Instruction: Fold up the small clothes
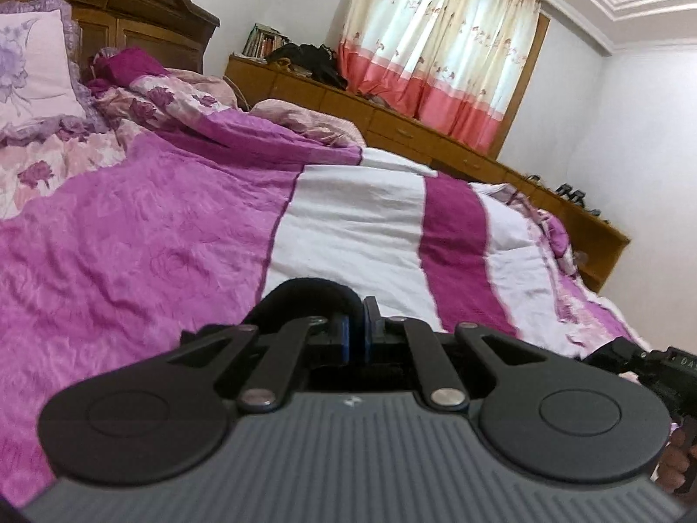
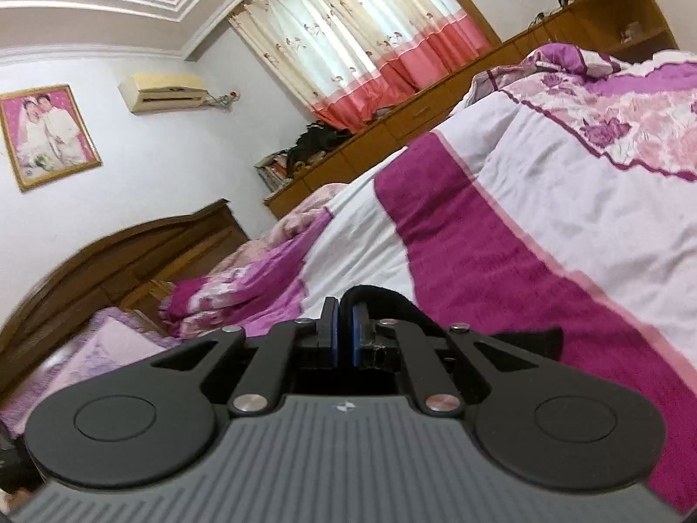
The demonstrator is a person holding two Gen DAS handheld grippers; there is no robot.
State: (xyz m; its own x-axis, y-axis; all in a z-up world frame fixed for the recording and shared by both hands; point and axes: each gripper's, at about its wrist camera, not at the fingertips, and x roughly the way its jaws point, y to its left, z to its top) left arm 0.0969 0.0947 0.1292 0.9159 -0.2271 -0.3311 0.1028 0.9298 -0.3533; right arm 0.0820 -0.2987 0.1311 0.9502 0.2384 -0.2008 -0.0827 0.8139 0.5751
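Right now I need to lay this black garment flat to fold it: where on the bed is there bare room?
The flat purple spread between the pillow and white stripe is bare; so is the magenta band. Crowded: bunched quilt by headboard.

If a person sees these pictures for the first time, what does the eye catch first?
The purple, white and magenta bedspread fills the middle of both views. Low in front, each gripper, left and right, is shut on a black cloth. Behind, the cream and coral curtain hangs above the wooden cabinet.
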